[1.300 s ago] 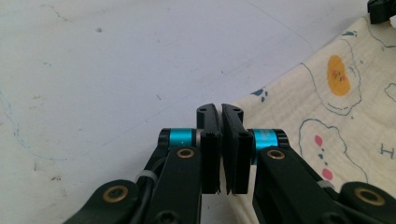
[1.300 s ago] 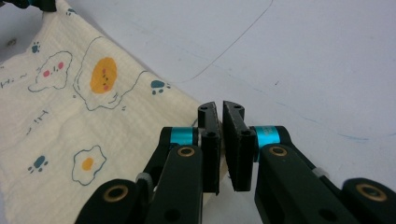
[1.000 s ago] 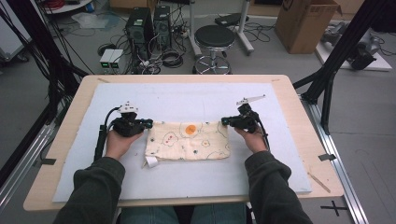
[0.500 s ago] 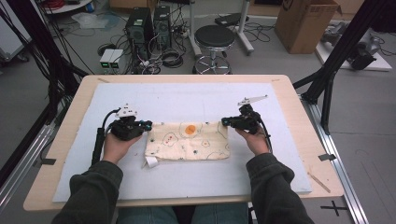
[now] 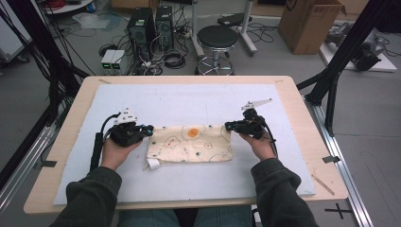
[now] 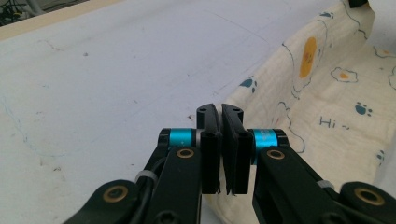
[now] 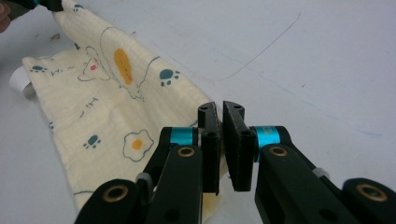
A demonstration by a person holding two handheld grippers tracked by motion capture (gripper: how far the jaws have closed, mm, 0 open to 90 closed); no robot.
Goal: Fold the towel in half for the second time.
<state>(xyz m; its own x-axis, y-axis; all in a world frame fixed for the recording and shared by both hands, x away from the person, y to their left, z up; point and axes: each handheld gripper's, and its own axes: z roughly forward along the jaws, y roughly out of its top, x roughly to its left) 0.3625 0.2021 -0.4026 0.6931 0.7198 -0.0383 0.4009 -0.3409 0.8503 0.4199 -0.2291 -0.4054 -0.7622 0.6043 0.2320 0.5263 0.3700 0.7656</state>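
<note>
A cream cloth [image 5: 191, 146] printed with fried eggs and blue paw marks lies folded into a long rectangle on the white mat [image 5: 189, 101]. A white tag [image 5: 152, 164] sticks out at its near left corner. My left gripper [image 5: 149, 128] sits at the cloth's far left corner, jaws shut on the cloth's edge [image 6: 261, 100]. My right gripper [image 5: 228, 126] is at the far right corner, jaws pinched on the cloth's edge [image 7: 196, 109]. The far edge of the cloth [image 7: 107, 70] rises slightly between the two grippers.
The mat covers most of a wooden table [image 5: 302, 109]. A thin wooden stick [image 5: 323, 184] lies near the table's right front corner. Beyond the table stand a stool [image 5: 217, 38], computer towers [image 5: 151, 23] and a cardboard box [image 5: 309, 23].
Both grippers have drifted slightly toward the person while holding the cloth's far corners. The cloth otherwise stays in place.
</note>
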